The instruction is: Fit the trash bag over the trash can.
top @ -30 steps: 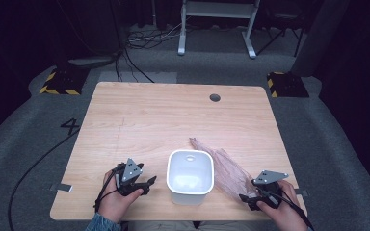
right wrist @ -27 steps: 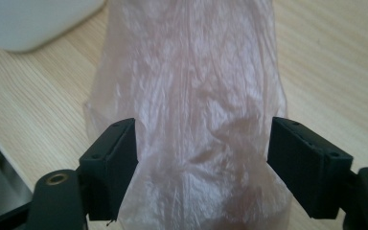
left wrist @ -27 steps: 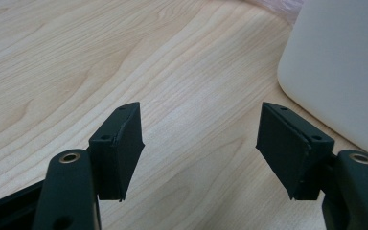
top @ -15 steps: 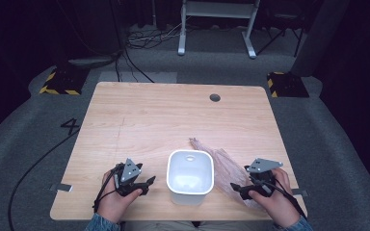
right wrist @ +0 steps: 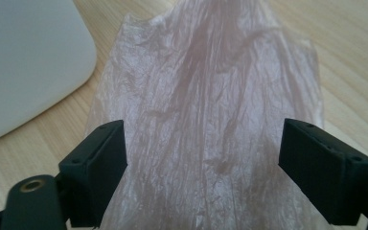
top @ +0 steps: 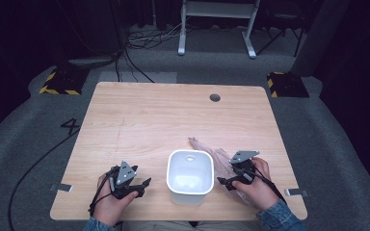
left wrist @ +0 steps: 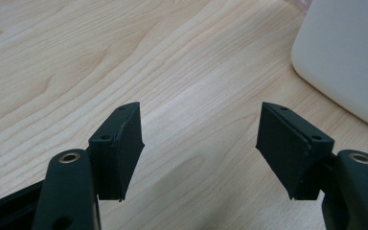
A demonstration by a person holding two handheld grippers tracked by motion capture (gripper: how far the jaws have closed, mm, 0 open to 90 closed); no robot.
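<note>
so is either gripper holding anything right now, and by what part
Nothing is held. The right gripper has just opened and hovers open over the crumpled pinkish plastic bag, pads apart from it. The left gripper is open over bare table.

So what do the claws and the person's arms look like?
Each claw, the left claw and the right claw, is black with two blocky black jaws, screw holes, a grey three-cornered plate on top and a thin black cable trailing back. The person wears blue denim sleeves.
</note>
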